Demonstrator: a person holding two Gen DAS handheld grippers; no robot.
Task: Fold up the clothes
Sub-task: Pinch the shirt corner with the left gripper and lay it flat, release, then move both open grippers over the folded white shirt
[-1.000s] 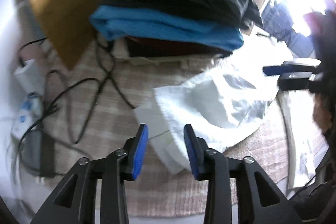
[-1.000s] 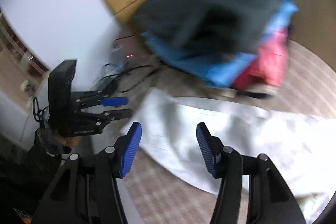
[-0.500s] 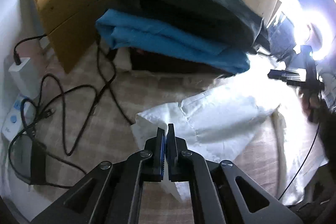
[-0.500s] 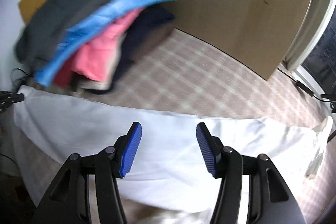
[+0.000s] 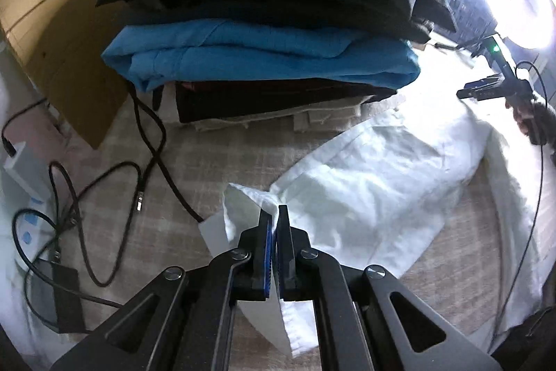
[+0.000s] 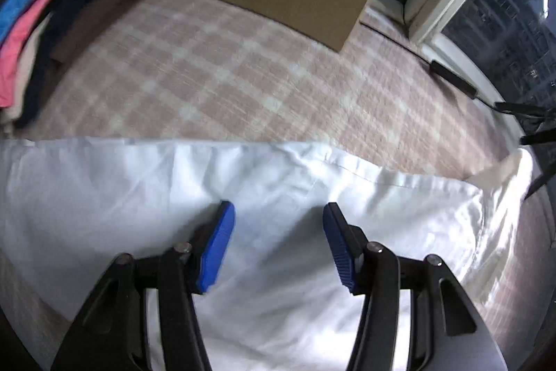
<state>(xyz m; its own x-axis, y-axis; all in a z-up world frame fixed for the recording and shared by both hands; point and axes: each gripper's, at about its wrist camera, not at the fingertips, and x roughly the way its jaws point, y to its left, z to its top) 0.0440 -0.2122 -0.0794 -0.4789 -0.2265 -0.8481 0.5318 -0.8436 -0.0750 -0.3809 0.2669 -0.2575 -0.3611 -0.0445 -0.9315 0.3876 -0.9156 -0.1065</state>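
left gripper [image 5: 273,225] pinching crumpled white cloth [image 5: 375,183], right gripper [image 6: 278,232] spread above it, checked woven bedcover [image 6: 243,75]

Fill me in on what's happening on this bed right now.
A person with a gripper in each hand is folding a white garment spread on the checked bedcover. The left gripper is shut on one corner of it. The right gripper is open above the cloth, gripping nothing. A stack of folded clothes sits behind.
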